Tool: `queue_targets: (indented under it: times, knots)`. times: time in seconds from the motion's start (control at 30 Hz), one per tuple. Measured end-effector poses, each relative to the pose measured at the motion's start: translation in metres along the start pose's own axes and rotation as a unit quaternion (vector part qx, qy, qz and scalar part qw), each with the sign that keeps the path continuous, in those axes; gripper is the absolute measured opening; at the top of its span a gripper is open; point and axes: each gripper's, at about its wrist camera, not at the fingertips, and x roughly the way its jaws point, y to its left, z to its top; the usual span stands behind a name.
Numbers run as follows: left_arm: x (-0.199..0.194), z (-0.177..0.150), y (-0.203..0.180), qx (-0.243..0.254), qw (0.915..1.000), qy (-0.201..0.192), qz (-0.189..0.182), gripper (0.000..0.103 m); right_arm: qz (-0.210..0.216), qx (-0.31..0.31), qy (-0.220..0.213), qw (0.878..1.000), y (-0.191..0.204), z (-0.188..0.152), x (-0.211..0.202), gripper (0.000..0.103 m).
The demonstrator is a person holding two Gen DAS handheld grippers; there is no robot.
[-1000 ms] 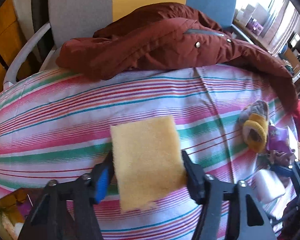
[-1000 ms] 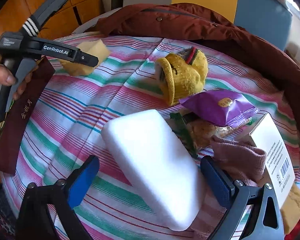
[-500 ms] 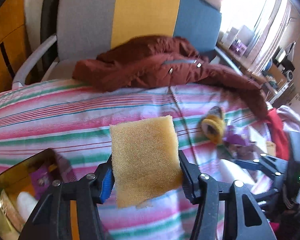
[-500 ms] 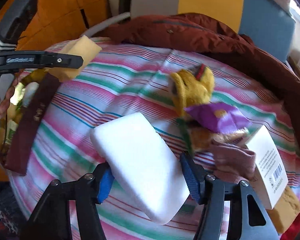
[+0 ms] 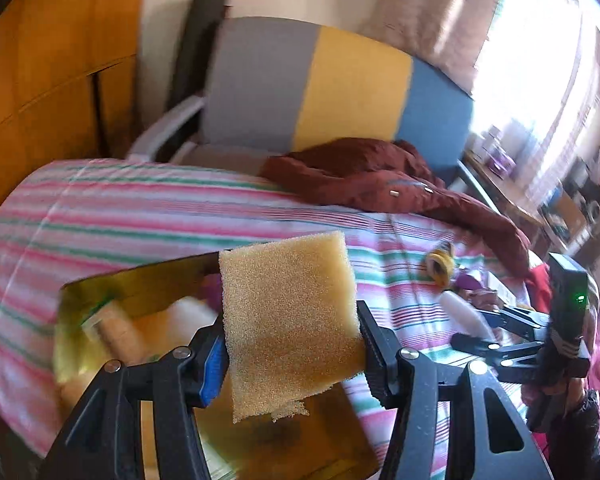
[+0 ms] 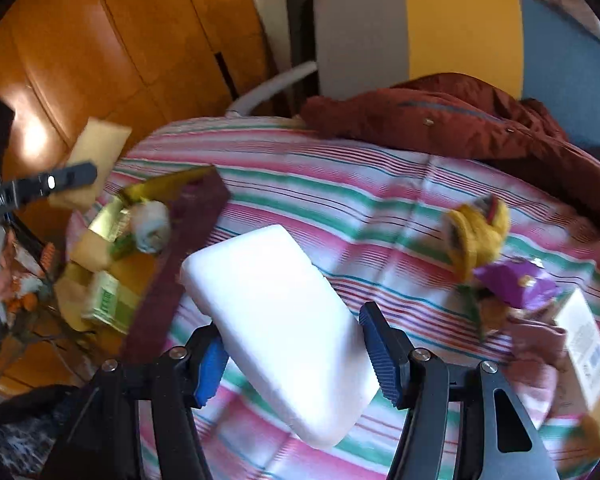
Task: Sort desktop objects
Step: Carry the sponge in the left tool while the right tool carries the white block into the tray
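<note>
My left gripper (image 5: 290, 350) is shut on a yellow sponge (image 5: 288, 320) and holds it in the air above a gold-lined box (image 5: 148, 292) at the table's left edge. The sponge also shows in the right wrist view (image 6: 96, 156). My right gripper (image 6: 292, 354) is shut on a white foam block (image 6: 280, 304), lifted above the striped cloth. The box in the right wrist view (image 6: 180, 176) holds several items, with a dark red lid (image 6: 176, 264) leaning at its right side.
A yellow sock (image 6: 476, 236), a purple snack bag (image 6: 516, 284), a pink cloth (image 6: 536, 336) and a white carton (image 6: 584, 340) lie at the right of the striped table (image 6: 340, 200). A dark red jacket (image 6: 460, 120) drapes from a chair (image 6: 460, 28) behind.
Both grippers have lifted and pulled back toward the left. The left gripper carried the sponge over the gold box. The right gripper closed on the white block and raised it.
</note>
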Motion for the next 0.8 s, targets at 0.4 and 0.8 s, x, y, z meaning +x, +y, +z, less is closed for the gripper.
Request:
queue_targets:
  times: [0.4, 0.8]
  knots:
    - [-0.036, -0.058, 0.115, -0.102, 0.9943, 0.008, 0.030, 0.057, 0.105, -0.001, -0.002, 0.994, 0.119, 0.028, 0.020, 0.063]
    - [-0.036, -0.086, 0.130, -0.095, 0.9949, 0.031, 0.014, 0.084, 0.155, 0.063, 0.003, 0.986, 0.190, 0.045, 0.063, 0.090]
